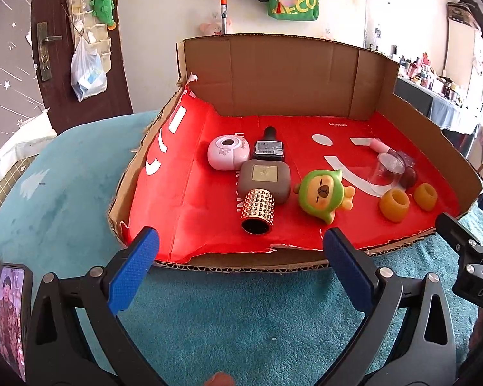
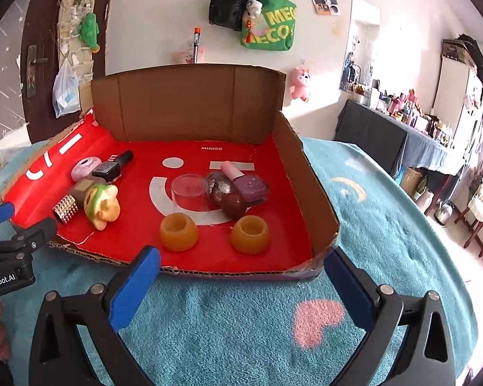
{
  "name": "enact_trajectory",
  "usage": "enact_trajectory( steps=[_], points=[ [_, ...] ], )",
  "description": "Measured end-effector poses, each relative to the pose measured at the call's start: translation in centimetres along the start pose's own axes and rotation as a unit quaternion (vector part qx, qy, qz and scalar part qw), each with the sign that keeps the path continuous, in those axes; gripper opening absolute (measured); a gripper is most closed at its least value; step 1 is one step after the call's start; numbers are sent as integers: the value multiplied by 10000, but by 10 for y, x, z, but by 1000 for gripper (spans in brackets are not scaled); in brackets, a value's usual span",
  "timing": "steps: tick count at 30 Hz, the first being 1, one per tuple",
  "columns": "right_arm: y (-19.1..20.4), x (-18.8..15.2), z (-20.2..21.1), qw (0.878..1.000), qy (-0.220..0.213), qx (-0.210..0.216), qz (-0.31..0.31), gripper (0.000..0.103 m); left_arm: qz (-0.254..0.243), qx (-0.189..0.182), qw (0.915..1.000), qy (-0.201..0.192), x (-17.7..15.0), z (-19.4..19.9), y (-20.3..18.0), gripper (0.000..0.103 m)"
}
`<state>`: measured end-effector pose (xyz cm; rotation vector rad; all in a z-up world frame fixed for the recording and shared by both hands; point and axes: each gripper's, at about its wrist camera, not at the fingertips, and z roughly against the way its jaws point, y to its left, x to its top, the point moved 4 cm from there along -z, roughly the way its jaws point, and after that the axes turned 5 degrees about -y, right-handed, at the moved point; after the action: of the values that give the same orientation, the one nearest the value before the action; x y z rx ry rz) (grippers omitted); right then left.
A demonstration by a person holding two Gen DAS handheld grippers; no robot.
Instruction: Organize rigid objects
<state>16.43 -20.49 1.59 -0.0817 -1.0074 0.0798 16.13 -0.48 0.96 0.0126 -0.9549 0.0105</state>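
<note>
A cardboard tray (image 1: 289, 74) (image 2: 190, 106) with a red liner lies on a teal blanket and holds the objects. On its left lie a pink round case (image 1: 227, 152), a black bottle (image 1: 269, 148), a grey box (image 1: 264, 180), a studded gold tube (image 1: 257, 212) and a green toy figure (image 1: 322, 194) (image 2: 101, 204). On its right stand two amber cups (image 2: 178, 231) (image 2: 250, 234), a clear cup (image 2: 190, 193), a dark round bottle (image 2: 223, 193) and a purple nail polish bottle (image 2: 248, 183). My left gripper (image 1: 240, 273) and right gripper (image 2: 241, 284) are open and empty, before the tray's front edge.
A phone (image 1: 13, 318) lies on the teal blanket (image 1: 225, 315) at the left. A door (image 1: 77, 41) and a wall with hanging bags (image 2: 267, 25) stand behind the tray. A cluttered side table (image 2: 418, 128) stands at the right.
</note>
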Motion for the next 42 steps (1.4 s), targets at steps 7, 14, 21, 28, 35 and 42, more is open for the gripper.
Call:
enact_trajectory(
  steps=[7, 14, 21, 28, 35, 42],
  points=[
    [1, 0, 0, 10000, 8, 22, -21, 103, 0, -1, 10000, -1, 0, 0, 0, 103],
    [1, 0, -1, 10000, 19, 47, -47, 103, 1, -1, 10000, -1, 0, 0, 0, 103],
    [1, 0, -1, 10000, 19, 44, -44, 103, 3, -1, 10000, -1, 0, -1, 0, 103],
    [-1, 1, 6, 9999, -33, 104, -82, 103, 45, -81, 9999, 73, 2, 9, -1, 103],
    [-9, 2, 41, 9990, -332, 258, -136, 103, -16, -181, 9998, 77, -9, 39, -5, 103],
    [-8, -16, 51, 9990, -99, 436, -95, 103, -68, -350, 9986, 381, -30, 44, -13, 103]
  ],
)
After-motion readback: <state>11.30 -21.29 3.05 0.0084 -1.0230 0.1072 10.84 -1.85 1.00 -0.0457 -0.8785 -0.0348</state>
